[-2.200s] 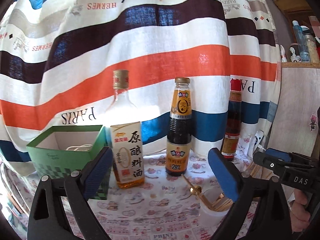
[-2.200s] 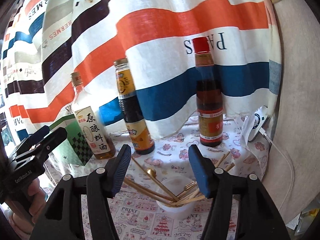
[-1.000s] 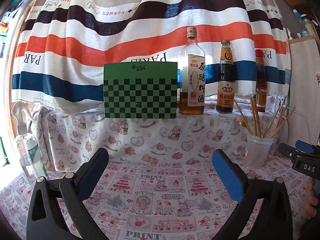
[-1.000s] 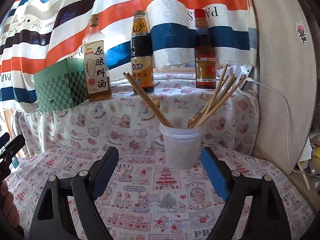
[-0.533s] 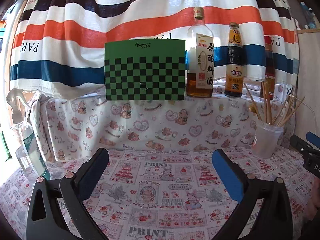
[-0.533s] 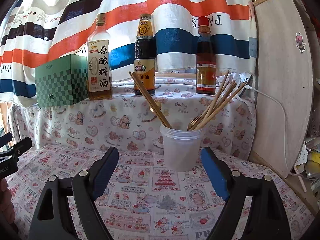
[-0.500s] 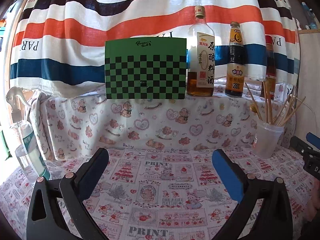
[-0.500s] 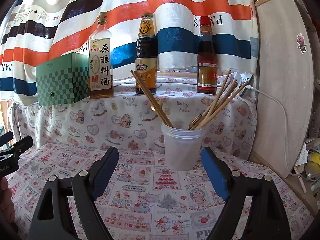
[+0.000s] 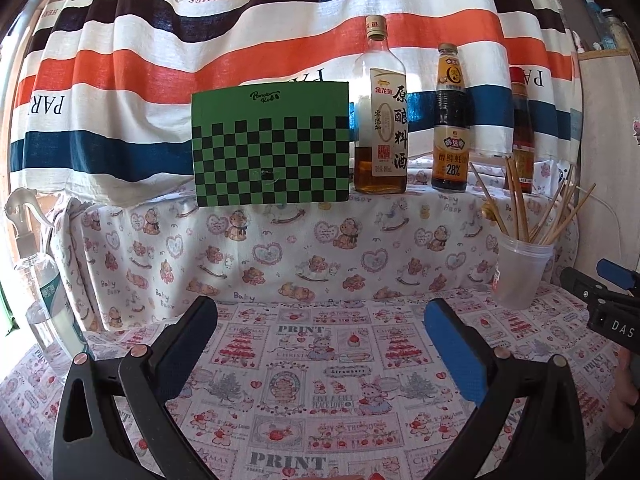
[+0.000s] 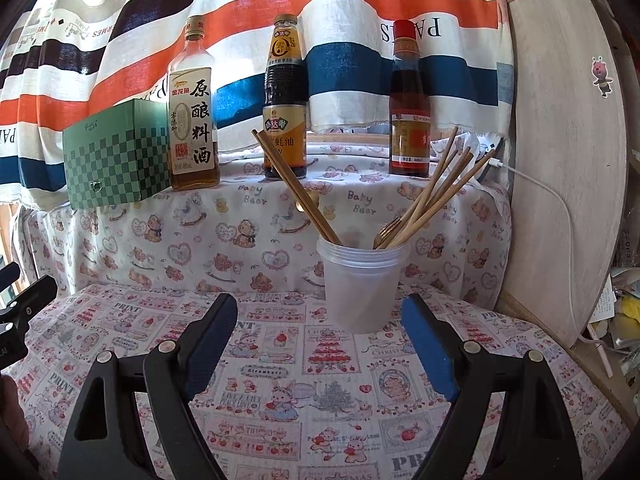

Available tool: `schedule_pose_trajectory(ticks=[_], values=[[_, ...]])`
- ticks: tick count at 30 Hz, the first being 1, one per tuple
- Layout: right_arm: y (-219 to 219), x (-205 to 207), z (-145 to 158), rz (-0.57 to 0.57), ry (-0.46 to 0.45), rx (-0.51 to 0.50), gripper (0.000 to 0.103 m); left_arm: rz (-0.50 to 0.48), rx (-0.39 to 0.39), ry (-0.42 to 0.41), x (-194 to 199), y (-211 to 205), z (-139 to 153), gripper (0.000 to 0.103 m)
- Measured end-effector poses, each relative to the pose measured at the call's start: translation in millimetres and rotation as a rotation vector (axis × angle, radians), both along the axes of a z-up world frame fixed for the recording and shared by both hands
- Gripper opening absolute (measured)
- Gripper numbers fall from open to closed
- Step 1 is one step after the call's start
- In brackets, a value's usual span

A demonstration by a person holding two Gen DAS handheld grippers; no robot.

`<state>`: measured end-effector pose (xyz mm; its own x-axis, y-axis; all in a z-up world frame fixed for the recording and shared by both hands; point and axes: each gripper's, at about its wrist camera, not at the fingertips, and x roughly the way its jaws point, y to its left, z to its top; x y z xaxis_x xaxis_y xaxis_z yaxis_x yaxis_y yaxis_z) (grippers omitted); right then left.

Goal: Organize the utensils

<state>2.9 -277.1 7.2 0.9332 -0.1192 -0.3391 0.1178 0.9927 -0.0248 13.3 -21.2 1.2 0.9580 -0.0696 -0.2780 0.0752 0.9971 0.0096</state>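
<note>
- Two views, left wrist first: left gripper [image 9: 320, 320] sits at the bottom of the frame, jaws spread wide, nothing between the blue pads, only printed tablecloth [image 9: 312, 360] under it.
- Centre of the frame: green checkered box [image 9: 270, 148] on the raised ledge; just to its right, the rice wine bottle [image 9: 382, 120], then the dark sauce bottle [image 9: 451, 128], then a red-capped bottle [image 9: 522, 128] (partly behind the sticks).
- Right side: clear plastic cup [image 9: 520, 272] on the lower cloth, chopsticks [image 9: 520, 204] fanned out of it, upright to tilted.
- Far right edge: tip of the right gripper [image 9: 600, 300], near the cup, not touching it.
- Left edge: spray bottle [image 9: 36, 280].
- Right wrist view: right gripper [image 10: 320, 320] at the bottom, jaws wide apart and empty.
- Cup [image 10: 362, 284] stands just beyond and between the fingertips, centre frame, clear of both pads.
- Chopsticks [image 10: 298, 192] lean left and right out of the cup; a gold fork [image 10: 386, 232] (tines up) is in there too.
- Ledge behind, upper half: box [image 10: 116, 160] at left, then rice wine [image 10: 192, 120], dark sauce [image 10: 285, 112], red-capped bottle [image 10: 409, 112].
- Left edge: tip of the left gripper [image 10: 24, 296], well apart from the cup.
- Striped curtain [image 10: 360, 12] backs it all.
</note>
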Motion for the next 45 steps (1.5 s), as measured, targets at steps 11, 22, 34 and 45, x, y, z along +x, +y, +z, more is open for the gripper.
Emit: schedule_pose_trajectory(ticks=[11,22,34,45], values=[[3.2,-3.8,1.2,0.012,-0.019,-0.021,0.086,0.002,0.007,0.002,-0.4,-0.7,0.0,0.103],[3.3,-3.8,1.2,0.016,-0.02,-0.024,0.086,0.01,0.015,-0.012,-2.0,-1.8,0.7,0.103],[3.4,-3.8,1.0,0.017,-0.02,-0.025,0.086,0.009,0.016,-0.02,-4.7,-2.7,1.1,0.103],[3.9,-3.3,1.1,0.018,-0.018,-0.026,0.086,0.008,0.012,-0.007,-2.8,-2.2,-0.1,0.103]])
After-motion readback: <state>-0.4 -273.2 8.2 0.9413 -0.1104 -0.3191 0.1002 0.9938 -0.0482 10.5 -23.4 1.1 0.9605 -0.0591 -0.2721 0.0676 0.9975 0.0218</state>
